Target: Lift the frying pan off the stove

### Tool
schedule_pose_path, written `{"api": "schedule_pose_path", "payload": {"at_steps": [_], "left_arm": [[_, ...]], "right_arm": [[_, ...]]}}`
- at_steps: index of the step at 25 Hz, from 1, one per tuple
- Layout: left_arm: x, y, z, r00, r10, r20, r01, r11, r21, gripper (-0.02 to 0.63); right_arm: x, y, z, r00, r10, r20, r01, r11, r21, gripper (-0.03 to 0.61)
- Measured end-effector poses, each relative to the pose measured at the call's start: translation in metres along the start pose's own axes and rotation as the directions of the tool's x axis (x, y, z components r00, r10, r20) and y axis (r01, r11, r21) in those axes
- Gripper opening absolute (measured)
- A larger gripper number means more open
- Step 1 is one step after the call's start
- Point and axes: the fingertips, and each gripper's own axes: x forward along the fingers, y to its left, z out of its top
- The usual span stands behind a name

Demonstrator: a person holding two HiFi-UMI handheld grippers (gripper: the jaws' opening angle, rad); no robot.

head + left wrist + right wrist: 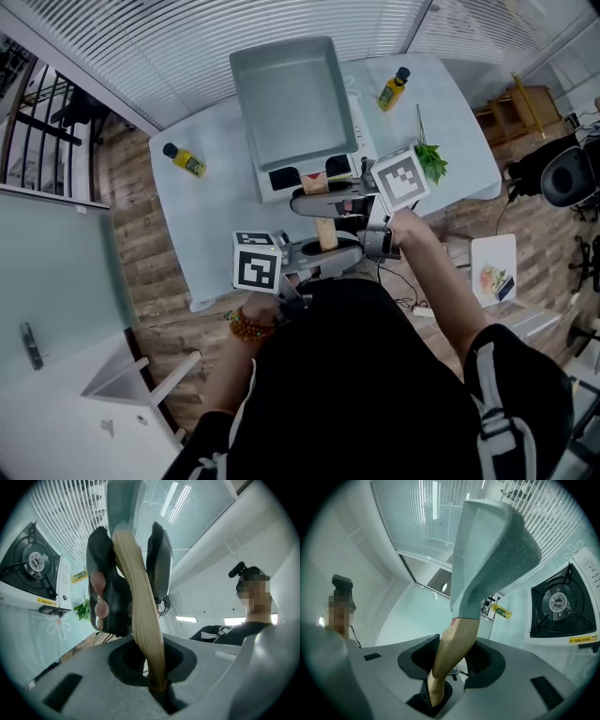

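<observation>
In gripper views only: stove burner [559, 603].

- Left gripper [323, 251] is the one nearer the body, jaws pinched nearly all the way together on the thin edge of the wooden handle [325, 232].
- Right gripper [317, 194] sits just beyond it, jaws set wider and clamped on the same handle further up.
- Right hand [398, 230] is wrapped round its grip, with the bare forearm [441, 281] angling back to the shoulder.
- Left wrist [253, 317] is tucked in close to the torso.
</observation>
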Motion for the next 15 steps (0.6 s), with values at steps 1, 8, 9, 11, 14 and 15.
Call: {"api": "schedule_pose_path", "payload": {"at_steps": [1,8,9,11,14,15], "left_arm": [[0.000,0.000,0.001,1.000,0.001,0.001,-0.001,1.000,0.001,0.032],[-0.001,0.008,0.000,1.000,-0.007,0.001,0.007,1.000,-0.009,0.032],[-0.001,0.010,-0.001,1.000,-0.008,0.001,0.008,1.000,-0.013,0.032],[0.000,0.015,-0.002,1.000,-0.009,0.001,0.009,1.000,-0.020,0.032],[0.003,0.021,-0.001,1.000,-0.009,0.007,0.009,1.000,-0.028,0.032],[0.004,0.023,0.000,1.000,-0.008,0.009,0.008,0.999,-0.031,0.032]], "right_arm": [[0.000,0.000,0.001,1.000,0.001,-0.002,-0.001,1.000,-0.003,0.147],[0.000,-0.009,0.002,1.000,0.001,-0.005,-0.002,1.000,-0.023,0.146],[0.000,-0.011,0.001,1.000,0.001,-0.006,-0.001,1.000,-0.024,0.146],[-0.003,-0.018,-0.001,1.000,-0.009,-0.010,0.009,1.000,-0.020,0.146],[-0.006,-0.027,-0.001,1.000,-0.020,-0.017,0.019,1.000,-0.016,0.146],[-0.007,-0.029,0.000,1.000,-0.018,-0.018,0.018,1.000,-0.014,0.146]]}}
